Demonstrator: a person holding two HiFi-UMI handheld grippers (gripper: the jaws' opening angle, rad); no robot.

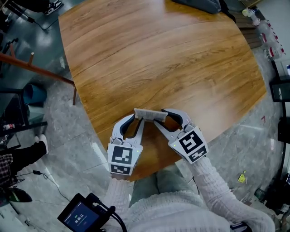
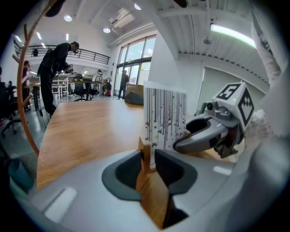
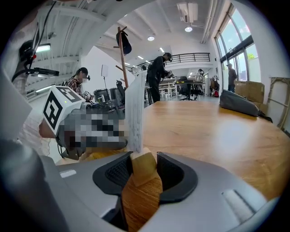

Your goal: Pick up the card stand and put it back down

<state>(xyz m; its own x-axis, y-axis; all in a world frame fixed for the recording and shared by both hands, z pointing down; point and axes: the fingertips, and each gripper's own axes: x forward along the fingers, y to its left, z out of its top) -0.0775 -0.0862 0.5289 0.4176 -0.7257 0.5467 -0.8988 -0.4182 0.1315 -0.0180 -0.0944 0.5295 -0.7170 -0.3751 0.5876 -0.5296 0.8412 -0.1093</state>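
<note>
The card stand (image 1: pixel 151 113) is a small wooden block holding an upright white card with thin dark streaks, near the front edge of the round wooden table (image 1: pixel 154 54). My left gripper (image 1: pixel 139 119) grips its left end and my right gripper (image 1: pixel 158 120) its right end. In the left gripper view the block (image 2: pixel 145 156) sits pinched between the dark pads of the left gripper (image 2: pixel 147 159), the card (image 2: pixel 165 118) rising above, the right gripper (image 2: pixel 213 131) beyond. In the right gripper view the block (image 3: pixel 144 166) fills the gap of the right gripper (image 3: pixel 144 168). Whether the stand rests on the table is unclear.
A dark bag (image 1: pixel 199 4) lies at the table's far edge. A coat stand (image 3: pixel 122 59) and several people stand off the table's left side. A handheld device (image 1: pixel 81 216) with a lit screen sits at the lower left. Bottles (image 1: pixel 267 36) line the right side.
</note>
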